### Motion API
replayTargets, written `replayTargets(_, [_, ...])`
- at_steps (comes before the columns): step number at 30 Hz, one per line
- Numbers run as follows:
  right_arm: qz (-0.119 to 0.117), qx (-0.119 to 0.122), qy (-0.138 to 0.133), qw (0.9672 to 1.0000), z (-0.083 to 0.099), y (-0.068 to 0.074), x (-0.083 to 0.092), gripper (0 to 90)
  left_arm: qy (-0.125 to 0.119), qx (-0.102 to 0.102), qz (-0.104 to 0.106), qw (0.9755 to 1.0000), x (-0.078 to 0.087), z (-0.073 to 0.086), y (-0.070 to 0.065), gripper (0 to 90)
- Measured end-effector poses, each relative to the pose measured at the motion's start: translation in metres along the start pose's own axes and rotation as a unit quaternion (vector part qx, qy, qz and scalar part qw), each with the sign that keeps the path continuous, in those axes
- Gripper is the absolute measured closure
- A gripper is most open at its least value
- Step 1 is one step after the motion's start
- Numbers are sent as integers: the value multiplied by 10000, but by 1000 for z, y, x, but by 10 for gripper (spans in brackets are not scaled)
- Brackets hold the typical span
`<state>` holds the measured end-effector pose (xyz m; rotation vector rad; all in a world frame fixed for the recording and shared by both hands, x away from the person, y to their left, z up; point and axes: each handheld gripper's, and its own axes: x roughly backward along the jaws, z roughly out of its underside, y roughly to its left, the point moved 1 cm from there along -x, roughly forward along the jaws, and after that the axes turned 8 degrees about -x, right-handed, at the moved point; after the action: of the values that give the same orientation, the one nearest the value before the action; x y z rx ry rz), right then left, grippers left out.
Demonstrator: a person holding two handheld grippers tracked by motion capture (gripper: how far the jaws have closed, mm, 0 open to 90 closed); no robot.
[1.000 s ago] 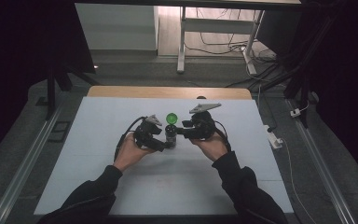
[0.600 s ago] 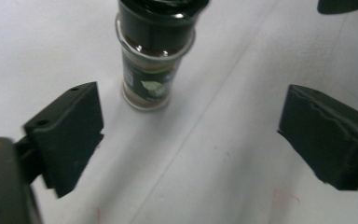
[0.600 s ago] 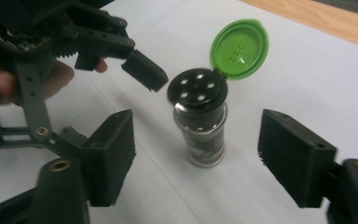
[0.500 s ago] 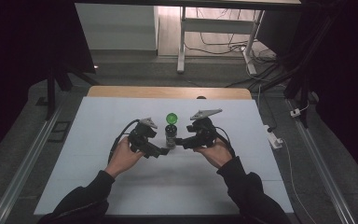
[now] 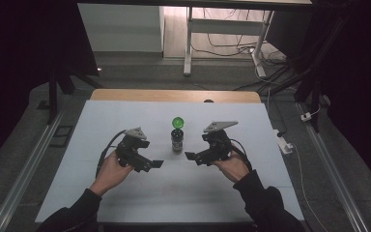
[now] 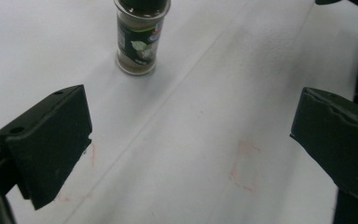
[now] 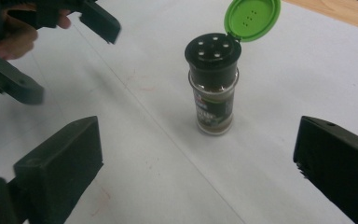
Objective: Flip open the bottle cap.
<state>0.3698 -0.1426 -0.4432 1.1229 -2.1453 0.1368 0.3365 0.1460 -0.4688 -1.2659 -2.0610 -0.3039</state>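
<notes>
While you are holding both hands low near your edge of the table, your left gripper and your right gripper are both standing wide apart with nothing between them. Their jaws have just been opening. A bit farther out, between the two grippers and apart from both, the little spice jar is standing upright on the white table. It is looking small and light, so a bump is likely going to tip it. Its clear body is probably hard and smooth, maybe slippery, so you are best squeezing it there, around the middle. Its green lid is standing flipped open at the back, thin and bendy, so that is a poor place to grab.
</notes>
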Motion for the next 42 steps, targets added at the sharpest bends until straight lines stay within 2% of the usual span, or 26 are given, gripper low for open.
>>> replayTargets(8, [66, -34, -65, 10000, 15, -1, 20, 0, -113, 26, 33, 9999, 20, 16, -13, 0])
replayTargets(13, [111, -132, -67, 9998, 26, -4, 32, 0, -231, 74, -94, 9997, 35, 30, -18, 0])
replayTargets(17, [150, -183, -85, 9997, 34, -5, 42, 0, -354, 245, -192, 9989, 49, 47, -20, 0])
replayTargets(25, [317, -289, -175, 9989, 53, -7, 64, 0, -604, 507, -495, 9957, 78, 74, -28, 0])
replayTargets(32, [482, -540, -295, 9969, 72, -14, 82, 0, -630, 665, -757, 9929, 95, 95, -35, 0])
replayTargets(38, [729, -699, -355, 9943, 91, -21, 99, 0, -654, 844, -1038, 9889, 111, 116, -41, 0])
replayTargets(42, [884, -785, -393, 9922, 102, -24, 109, 0, -645, 970, -1143, 9866, 119, 130, -43, 0])
